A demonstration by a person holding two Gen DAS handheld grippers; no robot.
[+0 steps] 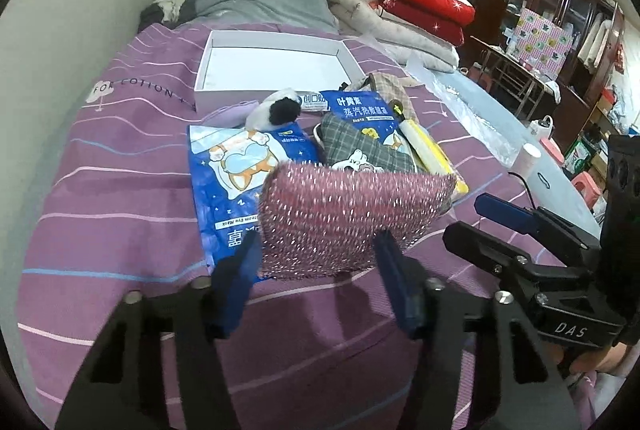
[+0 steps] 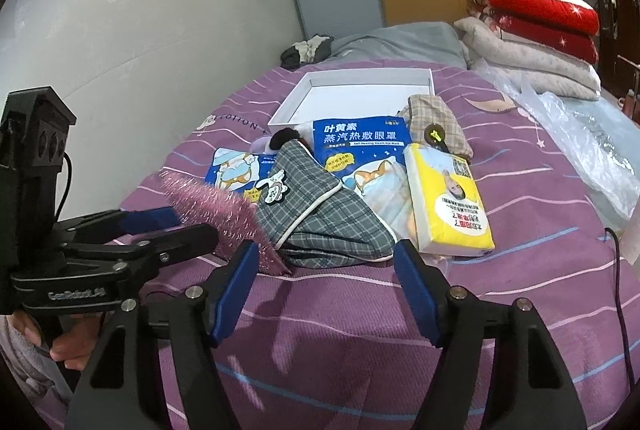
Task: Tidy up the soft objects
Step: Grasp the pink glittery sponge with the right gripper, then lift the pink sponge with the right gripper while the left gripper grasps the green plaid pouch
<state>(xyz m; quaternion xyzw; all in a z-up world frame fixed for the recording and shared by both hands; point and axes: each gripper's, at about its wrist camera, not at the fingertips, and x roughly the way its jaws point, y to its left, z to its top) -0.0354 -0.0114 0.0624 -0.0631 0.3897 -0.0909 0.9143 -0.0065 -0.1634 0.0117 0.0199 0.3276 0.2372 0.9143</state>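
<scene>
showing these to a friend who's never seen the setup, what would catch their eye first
Probably the glittery pink scrub pad, raised off the purple striped bedspread between the fingers of the left claw. Just behind it lies a cluster of soft items: a grey plaid pouch, blue eye-mask packets and a yellow tissue pack. Beyond those sits an open white box, and the right claw stands open before the pouch.

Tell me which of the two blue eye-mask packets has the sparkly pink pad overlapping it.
The left blue packet, nearer the wall: the pink pad covers its corner. The other blue packet lies farther back, partly under the plaid pouch.
</scene>
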